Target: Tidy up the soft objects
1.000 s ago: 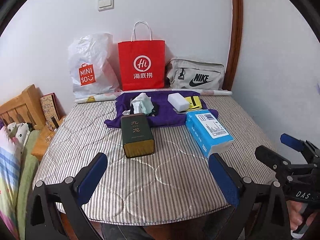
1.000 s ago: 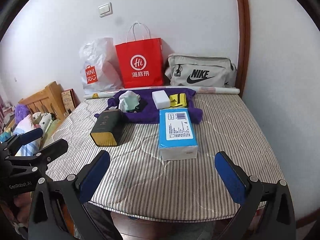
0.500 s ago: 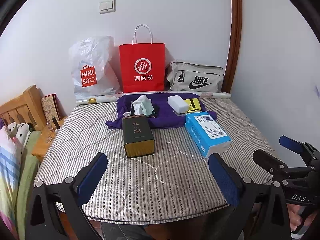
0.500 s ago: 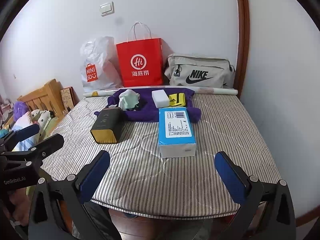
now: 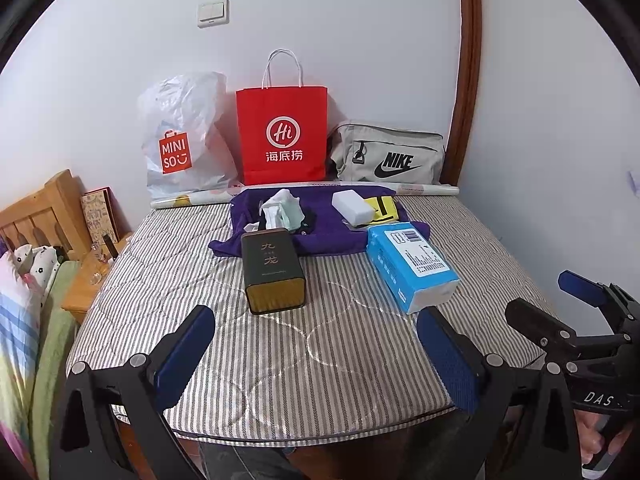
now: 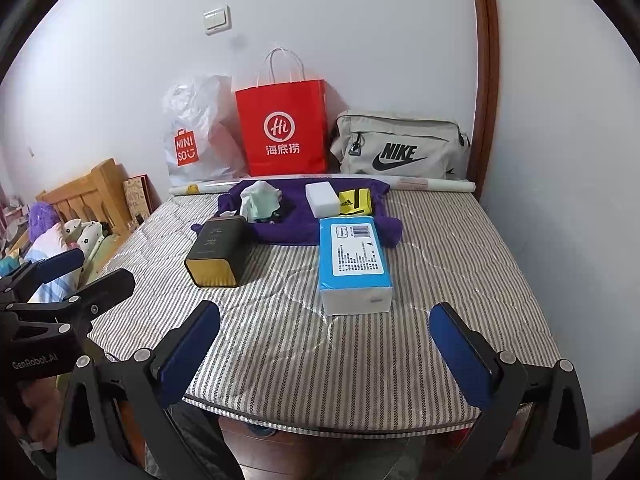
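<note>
A purple cloth (image 5: 332,236) (image 6: 296,230) lies spread at the far side of the striped mattress (image 5: 280,344) (image 6: 320,344). On it sit a crumpled pale green and white cloth (image 5: 282,210) (image 6: 260,200), a white sponge block (image 5: 354,208) (image 6: 321,199) and a yellow-black item (image 5: 382,210) (image 6: 354,202). My left gripper (image 5: 316,360) (image 6: 76,276) is open and empty over the near edge. My right gripper (image 6: 326,354) (image 5: 552,300) is open and empty, to its right.
A dark box with a gold end (image 5: 274,270) (image 6: 218,252) and a blue-white box (image 5: 412,266) (image 6: 354,264) lie mid-mattress. A Miniso bag (image 5: 184,140), red paper bag (image 5: 282,136), Nike bag (image 5: 390,154) and paper roll (image 5: 424,190) line the wall. A wooden headboard (image 5: 40,216) stands left.
Both grippers have drawn back and up slightly from the mattress, so its near edge shows more. Nothing on the bed has moved.
</note>
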{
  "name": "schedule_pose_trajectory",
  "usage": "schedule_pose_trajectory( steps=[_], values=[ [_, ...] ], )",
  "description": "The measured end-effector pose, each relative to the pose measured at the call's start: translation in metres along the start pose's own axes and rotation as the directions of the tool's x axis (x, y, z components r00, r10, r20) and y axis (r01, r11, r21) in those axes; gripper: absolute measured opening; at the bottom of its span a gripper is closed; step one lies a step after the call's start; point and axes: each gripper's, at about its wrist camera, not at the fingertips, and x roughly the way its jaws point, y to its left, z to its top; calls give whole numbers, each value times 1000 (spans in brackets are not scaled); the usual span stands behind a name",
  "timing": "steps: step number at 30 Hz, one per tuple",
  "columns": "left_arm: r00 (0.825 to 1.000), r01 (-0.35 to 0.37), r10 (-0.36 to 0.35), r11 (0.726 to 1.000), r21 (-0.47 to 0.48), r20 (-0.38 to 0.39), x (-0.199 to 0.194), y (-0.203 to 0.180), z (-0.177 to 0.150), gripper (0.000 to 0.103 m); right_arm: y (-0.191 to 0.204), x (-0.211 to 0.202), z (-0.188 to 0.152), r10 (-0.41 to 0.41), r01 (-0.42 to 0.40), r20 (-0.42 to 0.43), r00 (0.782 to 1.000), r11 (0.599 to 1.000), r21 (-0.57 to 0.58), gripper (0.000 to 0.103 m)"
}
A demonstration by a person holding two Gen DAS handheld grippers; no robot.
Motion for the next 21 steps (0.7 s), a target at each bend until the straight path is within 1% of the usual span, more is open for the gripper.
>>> schedule_pose_trajectory(
  steps=[21],
  values=[
    [1000,8,-8,1000,-3,-2,-1,2,-2,102,2,-2,-2,-1,1,5,1000,1000,-3,103]
  ],
)
